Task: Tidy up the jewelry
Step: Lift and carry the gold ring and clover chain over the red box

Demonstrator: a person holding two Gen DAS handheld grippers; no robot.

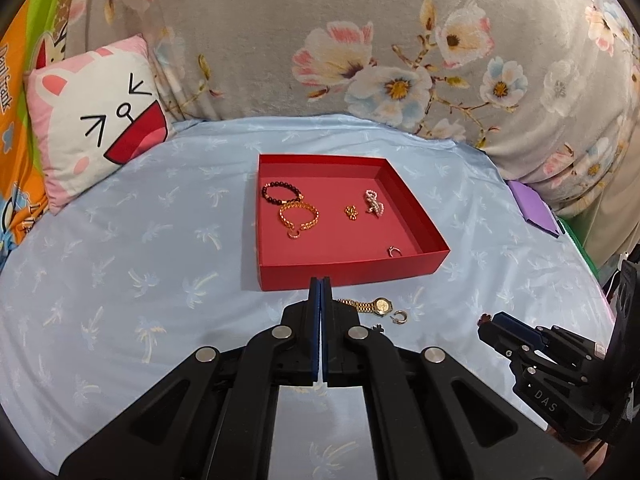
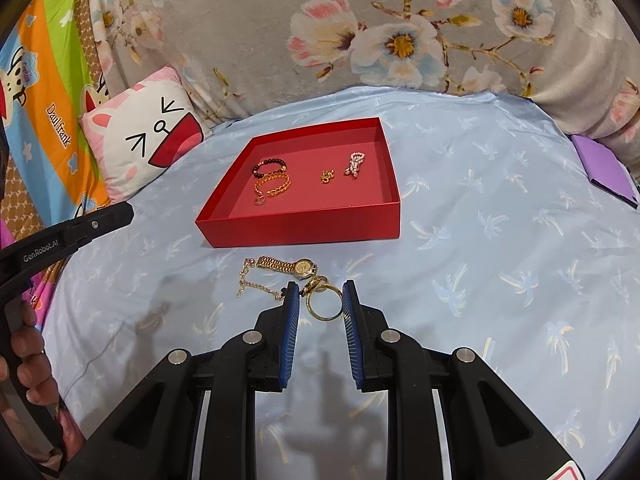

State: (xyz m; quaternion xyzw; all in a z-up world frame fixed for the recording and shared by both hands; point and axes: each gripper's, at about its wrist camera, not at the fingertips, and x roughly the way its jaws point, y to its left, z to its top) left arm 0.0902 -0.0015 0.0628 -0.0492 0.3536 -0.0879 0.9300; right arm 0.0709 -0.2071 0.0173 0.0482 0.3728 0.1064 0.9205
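Right wrist: right hand-held gripper [image 2: 320, 296] spread around gold ring [image 2: 323, 303], left hand-held gripper [image 1: 320, 286] closed, empty.

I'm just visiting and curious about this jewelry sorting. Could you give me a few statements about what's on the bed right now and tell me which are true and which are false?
1. The gold watch lies inside the red box. False: it lies on the blue sheet in front of the box.
2. The left gripper is shut with nothing between its fingers. True.
3. The right gripper is open, with a gold ring lying between its fingers. True.
4. The black bead bracelet is outside the box. False: it lies inside, next to the gold chain bracelet.
5. The box has a lid on. False: it is open on top.
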